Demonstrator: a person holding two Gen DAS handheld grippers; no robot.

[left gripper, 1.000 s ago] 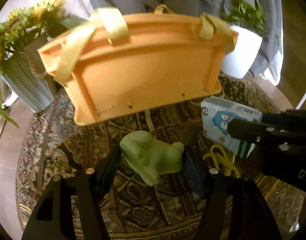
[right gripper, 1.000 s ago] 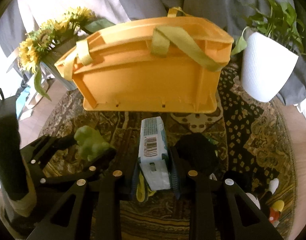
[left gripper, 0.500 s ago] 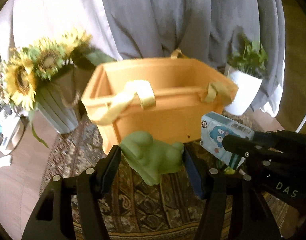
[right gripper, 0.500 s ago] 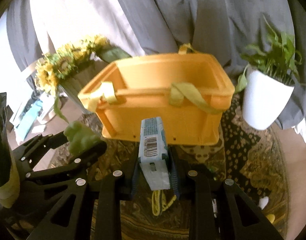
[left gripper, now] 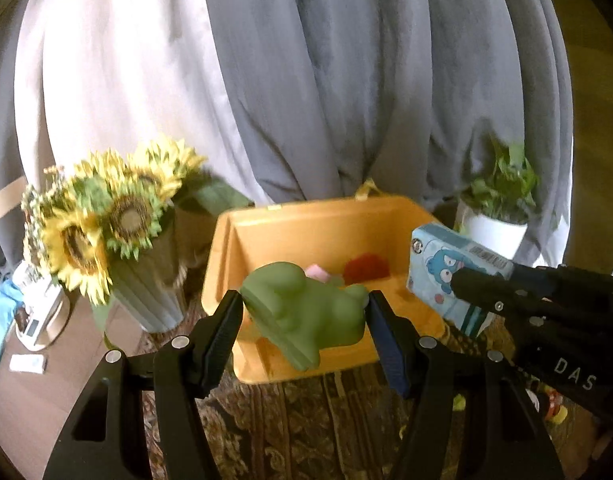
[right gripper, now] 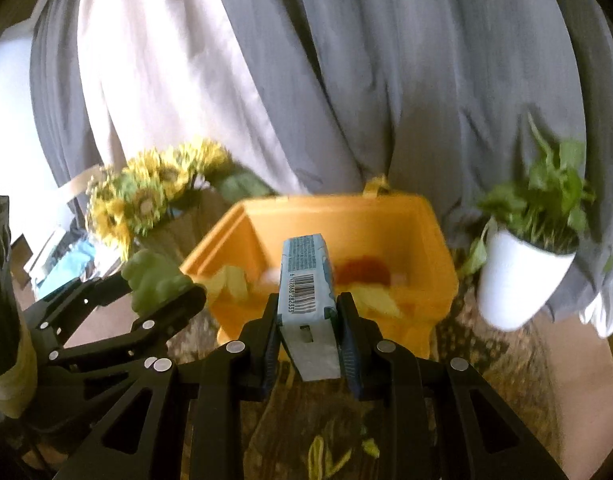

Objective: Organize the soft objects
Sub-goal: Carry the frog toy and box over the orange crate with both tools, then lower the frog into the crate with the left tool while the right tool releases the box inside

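backdrop: we see grey and white curtains [left gripper: 346, 80] behind, patterned rug [left gripper: 306, 420] below.
sunflowers: far left in a ribbed vase [left gripper: 146, 292], beside the bin.
left gripper [left gripper: 302, 316]: we have it clamped on the green soft toy [left gripper: 302, 312], pads pressing both flanks, toy held off the rug.
toy axis: long axis runs across the jaws, left to right and a little downward; bulkier rounded end at the left pad, a stub points down toward the camera.
bin: orange bin [left gripper: 318, 232] sits on the rug just behind the toy, mouth open toward us; red and pink items inside, blurred.
right gripper [right gripper: 308, 320]: closed on the blue tissue pack [right gripper: 306, 292], pads on its two broad faces.
pack axis: long axis points forward along the fingers toward the bin, barcode edge up; far end overlaps the bin mouth in the right wrist view.
plant: white pot [right gripper: 518, 280] far right, apart from the bin.
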